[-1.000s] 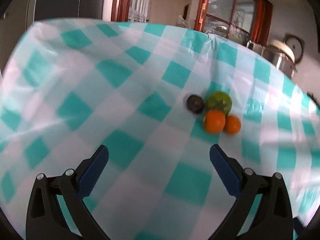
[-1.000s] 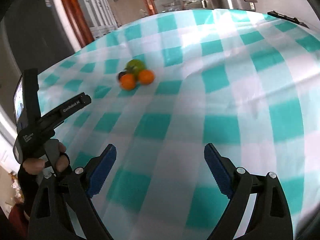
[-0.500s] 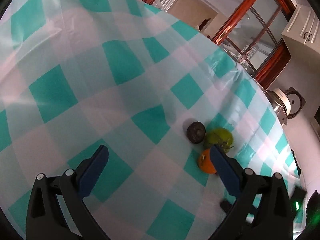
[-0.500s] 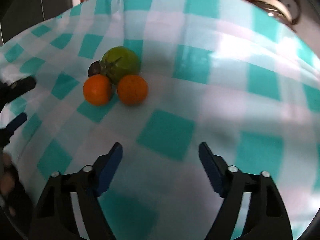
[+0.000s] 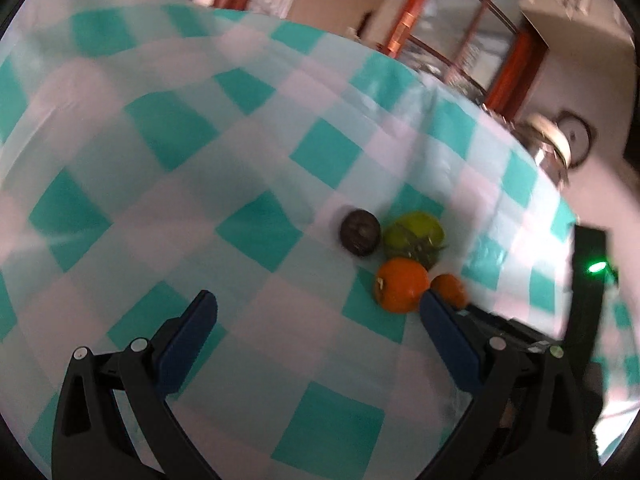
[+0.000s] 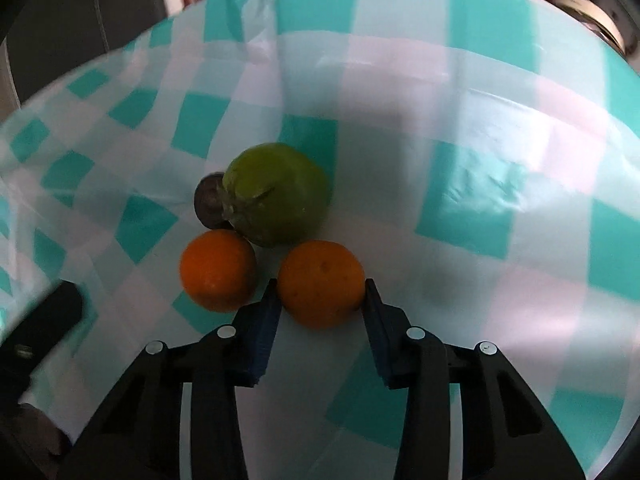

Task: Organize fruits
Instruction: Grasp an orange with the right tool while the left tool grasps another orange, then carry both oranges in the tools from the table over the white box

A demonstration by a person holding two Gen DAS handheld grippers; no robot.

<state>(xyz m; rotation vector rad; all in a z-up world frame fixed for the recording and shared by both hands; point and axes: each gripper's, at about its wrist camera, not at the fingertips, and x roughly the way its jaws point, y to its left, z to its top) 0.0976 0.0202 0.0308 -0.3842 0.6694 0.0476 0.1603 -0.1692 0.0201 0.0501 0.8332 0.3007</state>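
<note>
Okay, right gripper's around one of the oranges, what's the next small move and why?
Probably lift it straight up a little. The right gripper has just closed, pads against both sides of the orange; the second orange and green fruit sit close, so sideways dragging could nudge them.

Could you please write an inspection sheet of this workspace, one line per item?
Surface: checked tablecloth, teal and white, wrinkled.
Job's things: green fruit, dark fruit and left orange clustered together; right orange between the right gripper's pads.
Clutter: nothing seen.
Grippers: right gripper has just been closing, now shut on the right orange; left gripper open, empty, short of the fruits.
Cables: nothing seen.
Surroundings: wooden glazed cabinet, metal pot beyond the table.
</note>
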